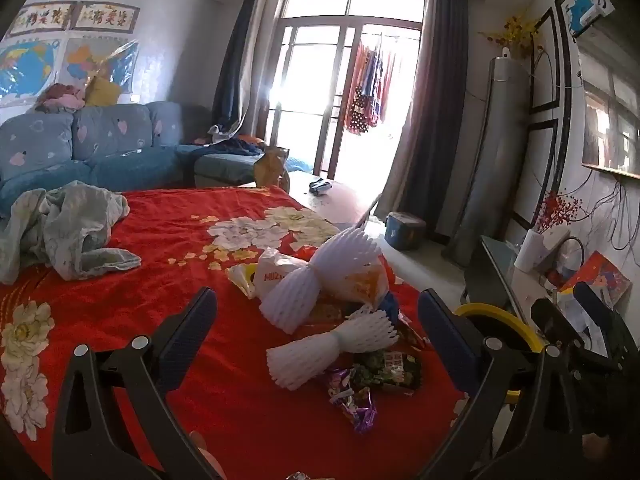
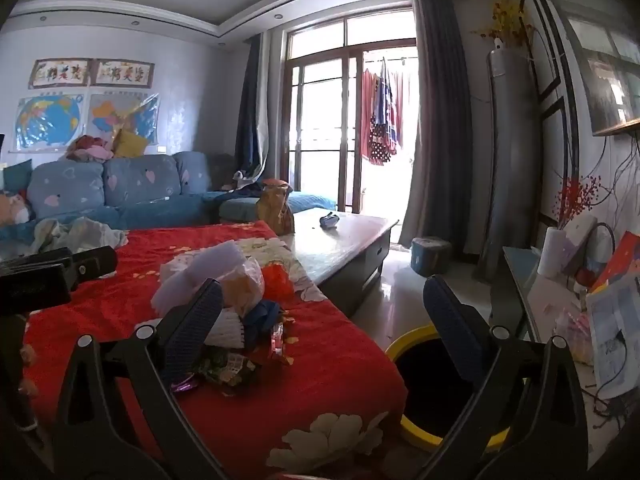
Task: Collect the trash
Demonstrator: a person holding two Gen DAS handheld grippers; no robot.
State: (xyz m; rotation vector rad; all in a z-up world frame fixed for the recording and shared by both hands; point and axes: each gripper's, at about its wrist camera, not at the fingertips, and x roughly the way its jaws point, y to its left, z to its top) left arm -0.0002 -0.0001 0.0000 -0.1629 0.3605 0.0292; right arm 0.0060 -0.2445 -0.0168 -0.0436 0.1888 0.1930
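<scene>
The trash [image 1: 340, 320] I'm after lies in a loose heap on the red flowered cloth [image 1: 180, 260] near its right edge: two white foam fruit nets [image 1: 332, 344], a pale plastic bag [image 1: 360, 280] and several shiny snack wrappers [image 1: 352, 400], all touching or overlapping. My left gripper [image 1: 316, 332] hovers over the near end of the heap with its jaws spread wide and nothing between the pads, and my right gripper [image 2: 320, 312] is just as wide open and empty, its left finger in front of the pile. Just off the cloth's right edge stands a yellow-rimmed bin [image 2: 404, 344] on the floor, with a crumpled pale blanket [image 1: 68, 228] well apart at the far left and a blue sofa [image 1: 100, 140] behind.
</scene>
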